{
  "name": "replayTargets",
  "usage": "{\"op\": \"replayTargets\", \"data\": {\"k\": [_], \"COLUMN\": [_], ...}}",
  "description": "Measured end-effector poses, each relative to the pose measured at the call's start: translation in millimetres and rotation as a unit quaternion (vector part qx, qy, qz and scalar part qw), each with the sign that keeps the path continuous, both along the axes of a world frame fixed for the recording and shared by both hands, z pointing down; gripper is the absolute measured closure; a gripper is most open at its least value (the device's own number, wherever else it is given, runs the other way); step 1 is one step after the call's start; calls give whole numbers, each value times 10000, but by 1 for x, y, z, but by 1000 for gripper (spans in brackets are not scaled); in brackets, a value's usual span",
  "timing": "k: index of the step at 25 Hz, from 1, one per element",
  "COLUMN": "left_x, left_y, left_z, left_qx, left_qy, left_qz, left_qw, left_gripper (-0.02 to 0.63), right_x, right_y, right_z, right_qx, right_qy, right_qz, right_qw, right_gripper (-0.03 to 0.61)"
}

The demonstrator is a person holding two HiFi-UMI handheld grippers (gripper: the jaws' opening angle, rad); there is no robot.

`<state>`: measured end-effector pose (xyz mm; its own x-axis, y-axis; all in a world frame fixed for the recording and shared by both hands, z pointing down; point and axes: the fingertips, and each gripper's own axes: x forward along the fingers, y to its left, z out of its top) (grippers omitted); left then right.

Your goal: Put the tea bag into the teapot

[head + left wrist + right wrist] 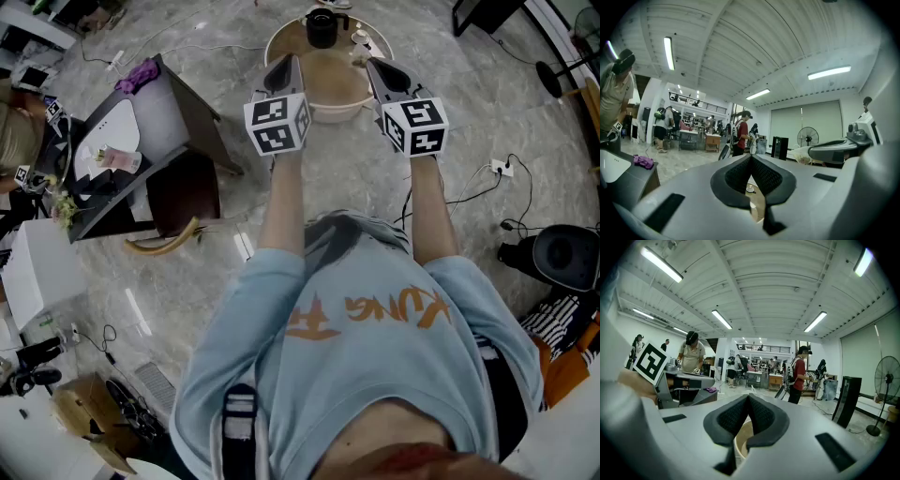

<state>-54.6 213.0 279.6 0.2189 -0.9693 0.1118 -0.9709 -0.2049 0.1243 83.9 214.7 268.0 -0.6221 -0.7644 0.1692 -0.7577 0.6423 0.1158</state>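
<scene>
left gripper (286, 62): grey 2-jaw tool, upper centre of the head view, left of the pair. In the left gripper view (751, 157) its black ribbed pads (738, 176) meet at the tips, nothing between them.
right gripper (376, 64): same build, just right of the left one, level with it. In the right gripper view (748, 397) the pads (761, 416) are pressed together, empty.
marker cubes: 1 white cube with black squares on each gripper, at the wrists, centre of the head view.
round light-wood table (334, 111): pale rim, top centre of the head view. Both gripper noses overlap its near part in the frame. A slice of it also shows under the closed pads in both gripper views.
black teapot (321, 26): top centre, on the far part of the table, beyond both jaw tips and roughly between them.
tea bag: cannot pick it out in any view.
small white item (359, 37): on the table just right of the teapot, too small to identify.
light blue shirt (375, 319): orange print, fills the lower centre of the head view. Both forearms run up from it to the grippers.
dark side table (183, 122): upper left, well apart from the round table, purple cloth (139, 73) on its top corner.
</scene>
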Motion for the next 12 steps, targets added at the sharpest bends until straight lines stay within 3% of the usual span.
{"op": "replayTargets", "data": {"k": [5, 12], "left_x": [-11, -35], "left_y": [-5, -8], "left_z": [8, 23], "left_qx": [5, -71], "left_qy": [-87, 35], "left_qz": [108, 83], "left_qw": [9999, 9999], "left_gripper": [591, 591], "right_x": [-20, -21], "right_y": [-3, -14], "right_z": [9, 20], "right_qx": [174, -19], "right_qy": [248, 6], "right_qz": [43, 471], "right_qw": [9995, 9989], "right_gripper": [566, 566]}}
